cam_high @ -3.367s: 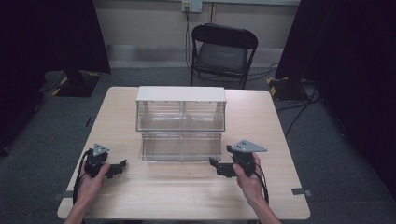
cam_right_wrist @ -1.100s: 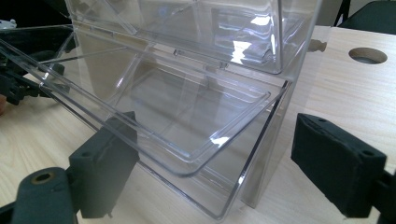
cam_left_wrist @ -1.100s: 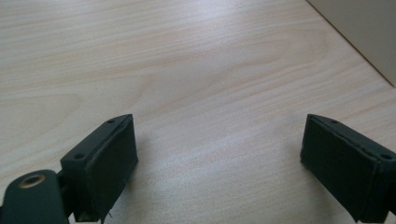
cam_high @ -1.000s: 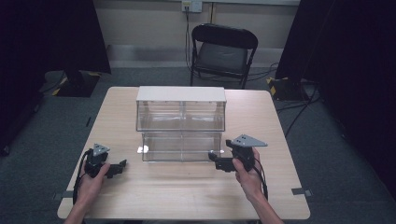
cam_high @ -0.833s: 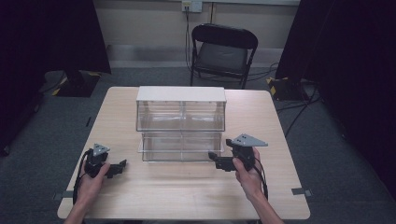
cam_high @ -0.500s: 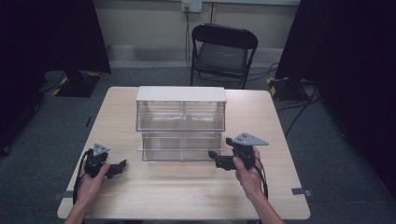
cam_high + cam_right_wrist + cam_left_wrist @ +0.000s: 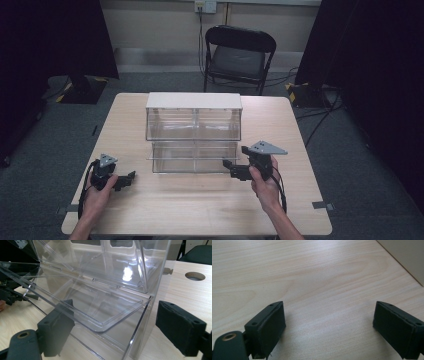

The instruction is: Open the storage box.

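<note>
Both tongs sit wide apart with nothing between them. Right tongs [image 7: 234, 170] are held low at the right front corner of the clear plastic two-tier drawer cabinet with a white top [image 7: 194, 131], just beside its lower tier; in the right gripper view the jaws frame that corner, and the lower tier's transparent flap front [image 7: 82, 312] stands tilted outward near the left jaw, though whether it touches the jaw cannot be told. Left tongs [image 7: 126, 179] rest low over the pale wooden counter [image 7: 200, 205], near its front left, well apart from the cabinet; the left gripper view shows bare wood grain between the black jaws. The cabinet stands in the middle of the counter. A black folding chair [image 7: 239, 56] stands beyond the far edge of the counter, on grey carpet floor [image 7: 45, 150]. A round hole [image 7: 195, 276] is cut in the counter beyond the right jaw.
</note>
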Motion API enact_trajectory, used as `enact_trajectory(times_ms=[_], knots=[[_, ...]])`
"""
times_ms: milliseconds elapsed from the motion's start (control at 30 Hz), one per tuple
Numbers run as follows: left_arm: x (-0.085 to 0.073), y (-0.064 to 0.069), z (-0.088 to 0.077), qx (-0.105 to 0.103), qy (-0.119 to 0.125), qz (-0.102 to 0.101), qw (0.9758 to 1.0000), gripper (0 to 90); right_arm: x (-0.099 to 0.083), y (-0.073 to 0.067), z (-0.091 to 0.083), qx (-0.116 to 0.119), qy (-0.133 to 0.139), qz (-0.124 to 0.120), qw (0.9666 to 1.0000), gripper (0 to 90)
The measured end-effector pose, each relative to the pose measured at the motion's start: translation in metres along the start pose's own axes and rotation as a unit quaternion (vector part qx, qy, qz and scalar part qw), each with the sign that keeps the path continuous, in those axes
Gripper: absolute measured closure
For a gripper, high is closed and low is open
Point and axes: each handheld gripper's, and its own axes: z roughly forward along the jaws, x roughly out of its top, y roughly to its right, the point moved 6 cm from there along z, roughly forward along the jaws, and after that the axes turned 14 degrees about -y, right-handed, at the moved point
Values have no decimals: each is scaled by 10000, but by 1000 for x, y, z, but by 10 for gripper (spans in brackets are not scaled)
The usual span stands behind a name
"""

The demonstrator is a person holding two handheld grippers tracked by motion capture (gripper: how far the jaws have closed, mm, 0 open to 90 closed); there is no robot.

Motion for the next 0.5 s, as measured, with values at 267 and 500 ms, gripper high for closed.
enact_trajectory(times_ms=[267, 500], knots=[[0, 0, 0, -3, 2, -1, 10000, 103, 2, 1, 0, 12, 25, 13, 10000, 146], [0, 0, 0, -3, 1, -1, 10000, 102, 3, 1, 0, 28, 52, 63, 10000, 148]])
